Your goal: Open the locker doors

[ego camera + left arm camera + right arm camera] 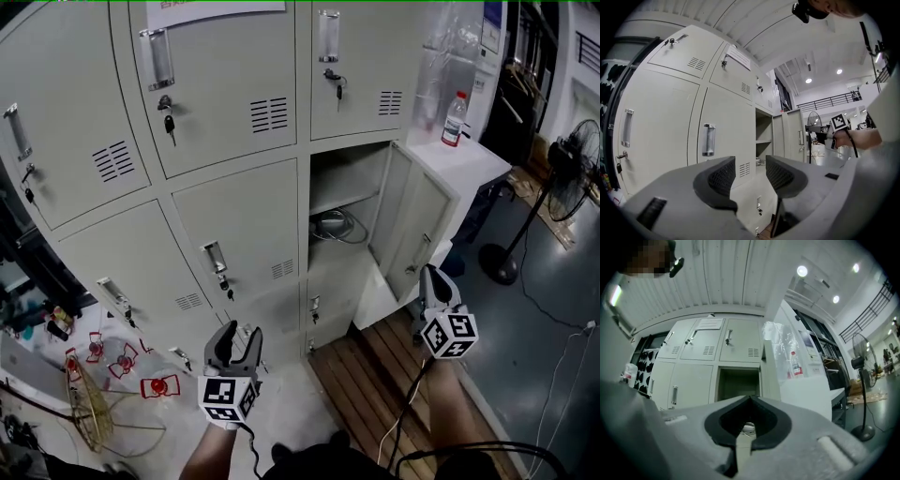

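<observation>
Pale grey steel locker bank (234,112) fills the wall ahead. One hinged door (405,220) in its right column stands swung open, the others shut. The left tool (238,337) gapes empty, and the right tool (432,279), near that door, is clenched on nothing.

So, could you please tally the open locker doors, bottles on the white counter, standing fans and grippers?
Open locker doors: 1
Bottles on the white counter: 1
Standing fans: 1
Grippers: 2 (left gripper, right gripper)
Total: 5
</observation>
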A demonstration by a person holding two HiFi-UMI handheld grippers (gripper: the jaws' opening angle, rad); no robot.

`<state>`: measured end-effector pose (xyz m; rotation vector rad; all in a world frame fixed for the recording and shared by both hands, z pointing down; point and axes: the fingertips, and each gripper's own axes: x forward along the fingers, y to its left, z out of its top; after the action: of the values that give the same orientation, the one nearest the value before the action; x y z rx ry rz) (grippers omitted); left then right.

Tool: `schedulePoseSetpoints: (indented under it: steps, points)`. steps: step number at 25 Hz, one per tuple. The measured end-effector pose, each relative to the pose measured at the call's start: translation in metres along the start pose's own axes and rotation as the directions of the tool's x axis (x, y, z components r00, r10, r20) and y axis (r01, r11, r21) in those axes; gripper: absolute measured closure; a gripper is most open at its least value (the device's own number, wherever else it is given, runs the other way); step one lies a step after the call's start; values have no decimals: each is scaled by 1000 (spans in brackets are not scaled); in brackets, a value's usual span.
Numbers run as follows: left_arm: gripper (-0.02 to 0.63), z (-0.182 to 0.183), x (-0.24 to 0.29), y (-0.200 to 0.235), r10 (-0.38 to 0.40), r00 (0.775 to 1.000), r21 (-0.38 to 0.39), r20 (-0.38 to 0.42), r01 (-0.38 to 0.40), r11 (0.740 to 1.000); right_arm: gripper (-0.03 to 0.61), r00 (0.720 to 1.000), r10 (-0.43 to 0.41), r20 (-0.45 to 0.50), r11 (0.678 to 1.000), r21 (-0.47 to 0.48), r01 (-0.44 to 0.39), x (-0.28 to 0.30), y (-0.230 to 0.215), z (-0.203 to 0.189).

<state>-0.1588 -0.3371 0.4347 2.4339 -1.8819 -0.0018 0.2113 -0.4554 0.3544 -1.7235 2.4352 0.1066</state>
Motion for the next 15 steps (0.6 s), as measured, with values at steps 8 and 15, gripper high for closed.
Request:
schedulePoseSetpoints:
  steps: [8,15]
  points:
    - [413,35,4,-13,0,998,35,62,-3,999,578,987,144,75,989,-27,-142,-6,77,34]
    - [413,41,-4,-17,13,998,50,67,-16,999,578,973,211,89,973,-115,-201,-12,121,27]
